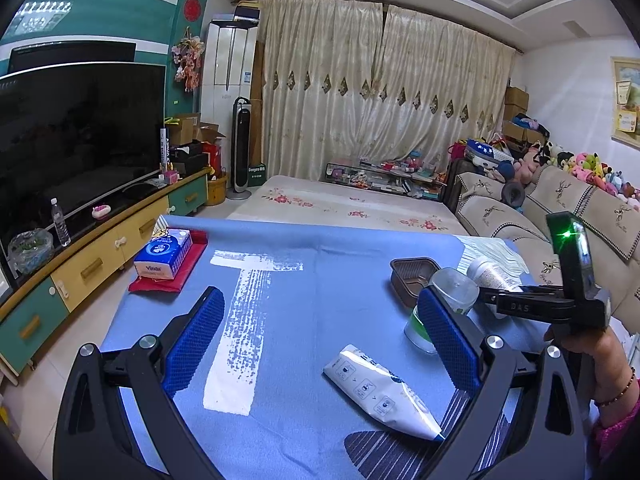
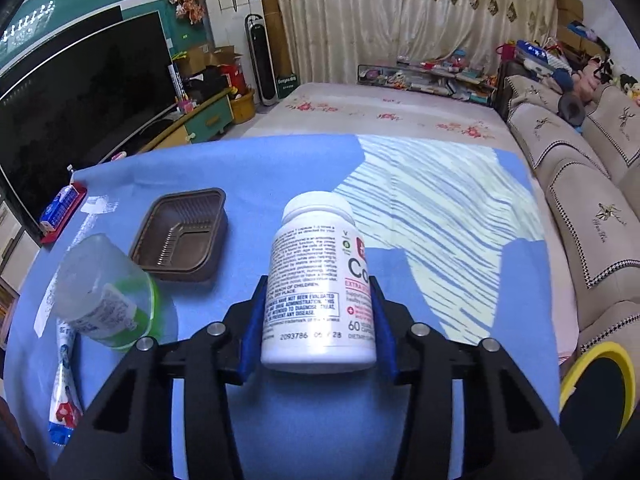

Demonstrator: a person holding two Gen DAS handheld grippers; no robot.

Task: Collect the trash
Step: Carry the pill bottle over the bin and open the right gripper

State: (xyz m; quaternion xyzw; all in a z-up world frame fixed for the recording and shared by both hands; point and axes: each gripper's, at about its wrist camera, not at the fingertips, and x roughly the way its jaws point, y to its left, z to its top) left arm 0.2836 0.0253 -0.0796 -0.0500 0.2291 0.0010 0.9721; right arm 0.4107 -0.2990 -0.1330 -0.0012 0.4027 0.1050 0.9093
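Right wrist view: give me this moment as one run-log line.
right gripper: shut on pill bottle, lifted | left gripper: open, empty | on table: brown tray, plastic cup, white pouch

Tissue pack (image 1: 163, 254) lies near the television (image 1: 76, 136).

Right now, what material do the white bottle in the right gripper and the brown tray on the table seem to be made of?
White bottle: probably opaque plastic with a glossy printed paper or film label; light glares off its lower part. Brown tray: looks like thin moulded plastic, semi-glossy, with ribbed walls and a rolled rim. The right gripper is clamped on the bottle.
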